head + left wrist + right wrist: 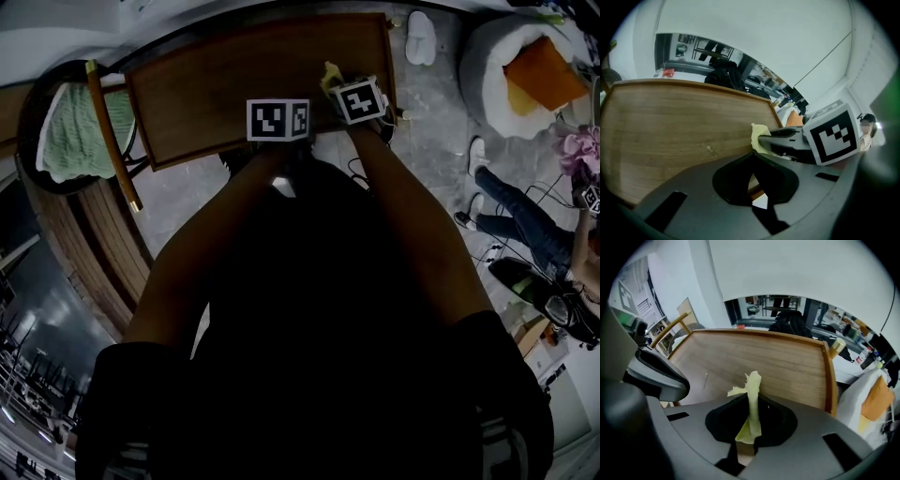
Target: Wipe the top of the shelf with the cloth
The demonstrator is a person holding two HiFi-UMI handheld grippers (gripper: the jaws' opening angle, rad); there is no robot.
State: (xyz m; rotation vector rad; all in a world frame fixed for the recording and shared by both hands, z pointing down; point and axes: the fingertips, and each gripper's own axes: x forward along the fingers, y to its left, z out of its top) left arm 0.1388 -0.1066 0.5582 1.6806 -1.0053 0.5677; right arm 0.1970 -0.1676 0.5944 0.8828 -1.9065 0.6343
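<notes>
In the head view, the left gripper [277,120] and right gripper [361,101] sit side by side at the near edge of the wooden shelf top [216,84]. The yellow cloth [329,75] pokes out just beyond the right gripper, over the right part of the shelf top.

In the left gripper view, its jaws are closed together with nothing between them, and the cloth is off to the right in the other gripper.

In the right gripper view, the jaws pinch the cloth, which rises from between them as a narrow strip.

Both arms forward, side by side. Left gripper [752,158] fingers together; right gripper [751,401] fingers clamp cloth [753,380].
</notes>
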